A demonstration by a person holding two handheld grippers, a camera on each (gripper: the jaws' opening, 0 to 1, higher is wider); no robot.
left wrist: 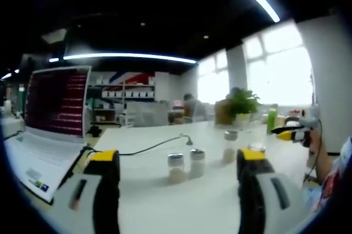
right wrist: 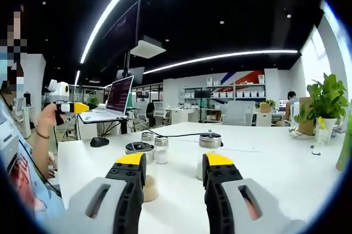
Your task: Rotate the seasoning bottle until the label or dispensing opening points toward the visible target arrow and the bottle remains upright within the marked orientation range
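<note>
Both tongs are hovering spread above the white worktop [left wrist: 165,201], pinching nothing. In the left gripper view, the left tongs [left wrist: 179,168] are framing two small seasoning bottles [left wrist: 176,168] standing upright side by side near the worktop's middle, with two more bottles [left wrist: 230,146] standing beyond to the right and a laptop [left wrist: 52,118] sitting open at the left edge. In the right gripper view, the right tongs [right wrist: 173,171] are facing the same cluster of bottles, with a black mouse [right wrist: 99,141] lying near the left edge.
</note>
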